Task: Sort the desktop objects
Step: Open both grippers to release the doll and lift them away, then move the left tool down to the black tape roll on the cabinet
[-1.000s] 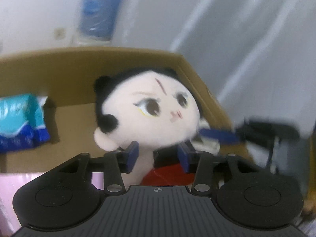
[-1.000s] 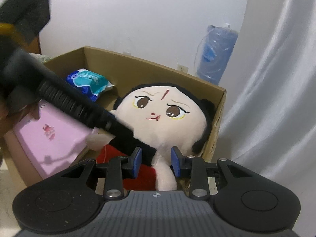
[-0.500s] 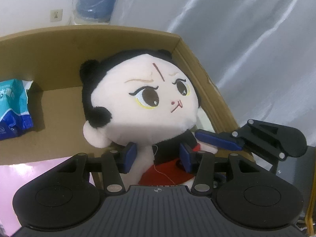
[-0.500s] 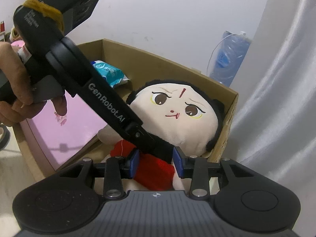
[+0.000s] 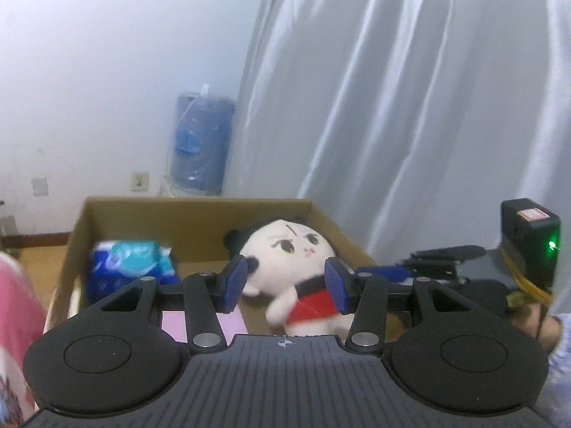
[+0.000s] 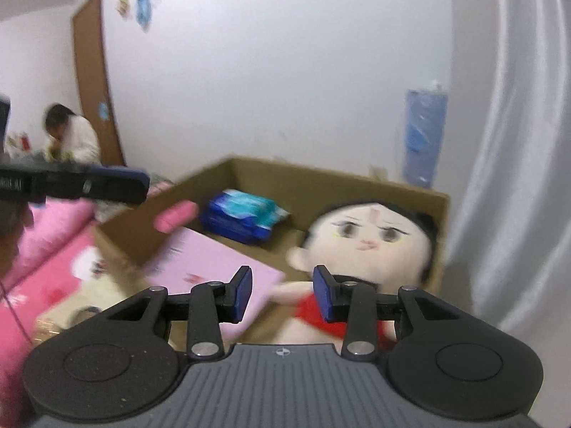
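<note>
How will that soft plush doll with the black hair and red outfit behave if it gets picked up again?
The plush doll will probably sag, its big head drooping, since it lies slumped in the cardboard box. It looks light for its size. Its fuzzy fabric is unlikely to slip or break.

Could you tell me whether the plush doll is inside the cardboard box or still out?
Inside: the plush doll lies within the cardboard box, free of both grippers.

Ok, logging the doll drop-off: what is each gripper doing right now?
Left gripper: open, holding nothing.
Right gripper: jaws opening, nothing gripped; the doll lies in the cardboard box.
</note>
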Available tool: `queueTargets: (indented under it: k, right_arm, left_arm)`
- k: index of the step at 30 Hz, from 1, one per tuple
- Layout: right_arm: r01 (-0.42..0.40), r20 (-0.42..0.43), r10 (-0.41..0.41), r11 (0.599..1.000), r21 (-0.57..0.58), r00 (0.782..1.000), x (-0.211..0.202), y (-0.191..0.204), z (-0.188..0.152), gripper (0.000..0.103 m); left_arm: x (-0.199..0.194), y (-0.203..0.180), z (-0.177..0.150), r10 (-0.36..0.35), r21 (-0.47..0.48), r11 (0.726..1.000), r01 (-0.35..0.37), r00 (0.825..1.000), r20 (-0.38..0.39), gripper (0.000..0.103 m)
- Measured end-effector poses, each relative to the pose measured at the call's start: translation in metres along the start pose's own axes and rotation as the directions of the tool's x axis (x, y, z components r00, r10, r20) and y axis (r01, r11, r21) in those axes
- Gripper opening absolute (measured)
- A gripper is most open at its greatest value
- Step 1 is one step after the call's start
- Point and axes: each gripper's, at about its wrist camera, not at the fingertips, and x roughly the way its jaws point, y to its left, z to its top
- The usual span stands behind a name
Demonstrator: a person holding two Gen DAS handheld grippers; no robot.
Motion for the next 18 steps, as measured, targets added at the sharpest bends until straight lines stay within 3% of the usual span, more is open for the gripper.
queueTargets:
  k: [4,10,13,18]
  right_arm:
    - [-0.107,-0.007,0.108,0.993,0.048,0.994,-0.011,0.029,-0.007,0.051]
    - [-0.179,-0.011,0.179,0.984,0.007,0.984,-0.014,0.082,-0.021,0.051]
    - [-0.257,-0.02,0.257,0.966,0.01,0.966,-0.016,0.103,-0.028,0.055]
    - [-0.29,-0.09,0.285,0.956,-0.047,0.954,0.002,0.14,-0.039,0.056]
  left_arm:
    - [-0.043,0.012,-0.029,0.044,-0.041,0.998,-0.042,0.998,0.049,0.048]
    - [-0.084,0.042,-0.061,0.154,-0.051,0.987,-0.152,0.987,0.039,0.048]
    - [-0.103,0.06,-0.076,0.208,-0.074,0.976,-0.205,0.978,0.033,0.048]
    - [-0.112,0.085,-0.1,0.217,-0.187,0.959,-0.212,0.976,0.006,0.048]
